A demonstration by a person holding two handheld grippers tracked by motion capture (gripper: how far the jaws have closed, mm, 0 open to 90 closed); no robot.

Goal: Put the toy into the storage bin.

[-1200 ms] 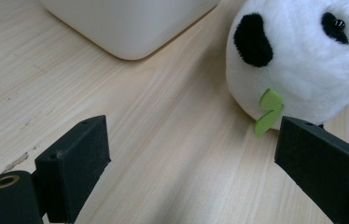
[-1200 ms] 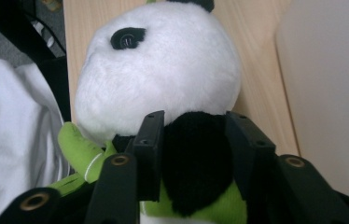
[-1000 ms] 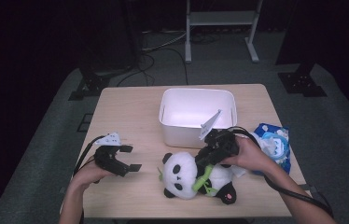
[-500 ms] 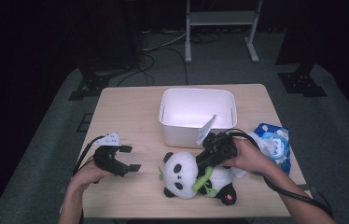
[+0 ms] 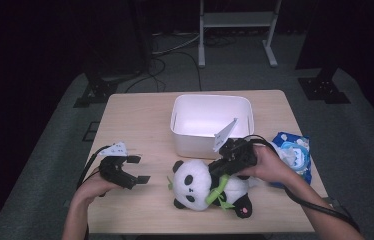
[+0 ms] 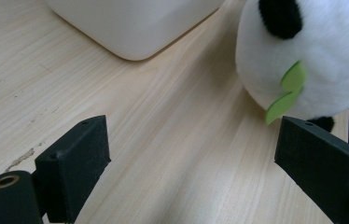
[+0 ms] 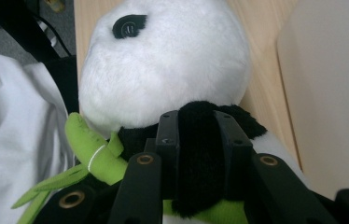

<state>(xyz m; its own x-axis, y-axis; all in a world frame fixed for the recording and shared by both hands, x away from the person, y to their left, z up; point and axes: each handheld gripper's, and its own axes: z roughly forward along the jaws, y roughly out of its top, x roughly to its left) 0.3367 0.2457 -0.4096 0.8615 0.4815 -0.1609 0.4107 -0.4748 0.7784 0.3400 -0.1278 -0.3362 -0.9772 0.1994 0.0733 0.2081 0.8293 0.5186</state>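
A black and white plush panda (image 5: 195, 182) lies on its back near the table's front edge, holding a green bamboo sprig (image 5: 215, 192). My right gripper (image 5: 219, 171) comes at it from the right, and its jaws have just been closing. In the right gripper view the right gripper (image 7: 199, 144) pinches the panda's (image 7: 163, 65) black plush band just below the head. My left gripper (image 5: 139, 169) rests at the front left, open, apart from the toy. In the left gripper view nothing lies between the left gripper's (image 6: 191, 163) pads, and the panda (image 6: 322, 56) sits ahead to the right.
A white bin (image 5: 195, 145) stands just behind the panda, mid-table. It is close to both grippers, as the left gripper view (image 6: 135, 23) and right gripper view (image 7: 331, 93) show. A blue packet (image 5: 292, 155) lies at the right edge. Bare wood lies between my left gripper and the bin.
The right hand and its gripper have shifted slightly on the panda. The panda, the bin and the left gripper stay where they were.
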